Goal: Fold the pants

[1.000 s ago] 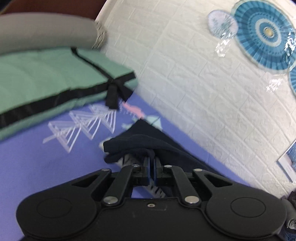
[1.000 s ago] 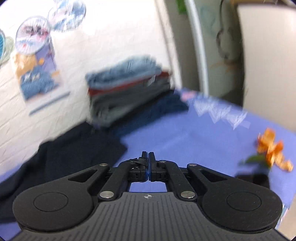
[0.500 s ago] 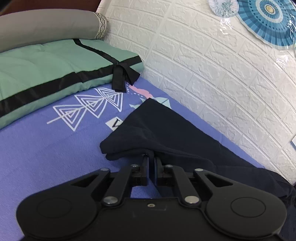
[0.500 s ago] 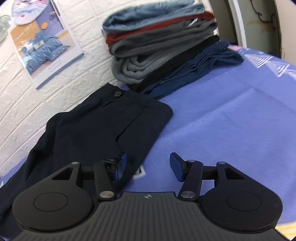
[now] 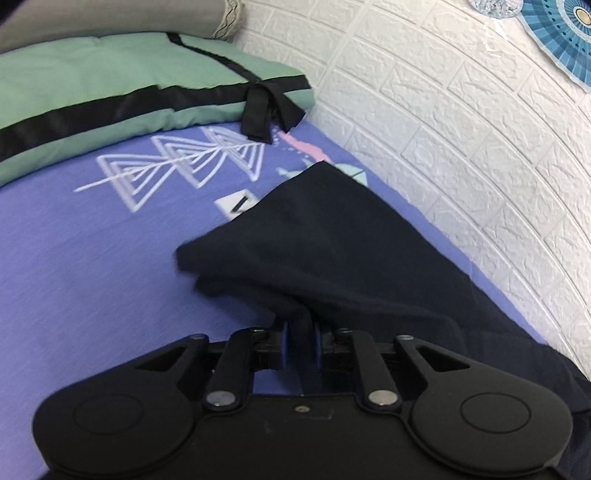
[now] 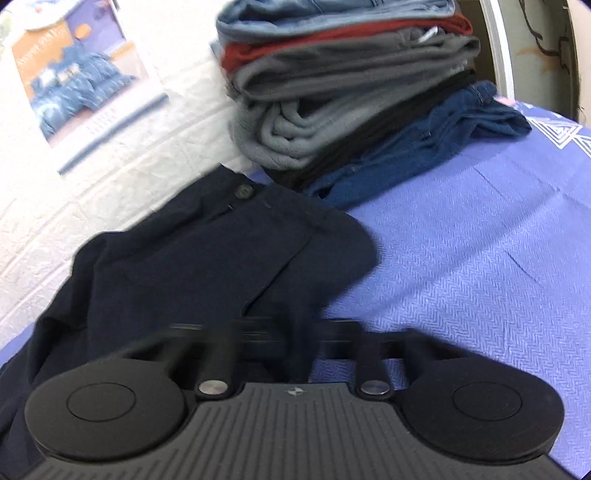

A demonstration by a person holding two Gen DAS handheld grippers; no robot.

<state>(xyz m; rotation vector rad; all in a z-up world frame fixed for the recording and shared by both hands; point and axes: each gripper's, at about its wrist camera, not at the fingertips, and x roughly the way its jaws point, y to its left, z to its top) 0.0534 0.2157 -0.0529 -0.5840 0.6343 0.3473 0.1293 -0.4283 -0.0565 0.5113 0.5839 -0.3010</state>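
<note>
Left wrist view, bottom centre: our left tool has its blue pads nearly together with a bunched ridge of the dark navy pants pinched between them; we read this as a grip on the leg end. The cloth rises into the pads and drapes away toward the centre of the frame, so the hem end looks lifted slightly off the purple bedsheet, probably to carry it over for a fold. Beyond, in the upper left, a green quilt with black ribbon lies folded under a grey pillow; a white brick-pattern wall runs along the right. Right wrist view, bottom centre: our right tool is motion-blurred; its fingers sit over the near edge of the pants, and we cannot tell how wide they stand or whether cloth is caught. We judge it is going for the waist end, since the waistband button lies just beyond, mid-frame. The pants lie flat here along the wall side of the bed, left of centre. Farther, in the upper centre, a stack of folded clothes rests against the wall, likely the finished pile, with a poster in the upper left.
</note>
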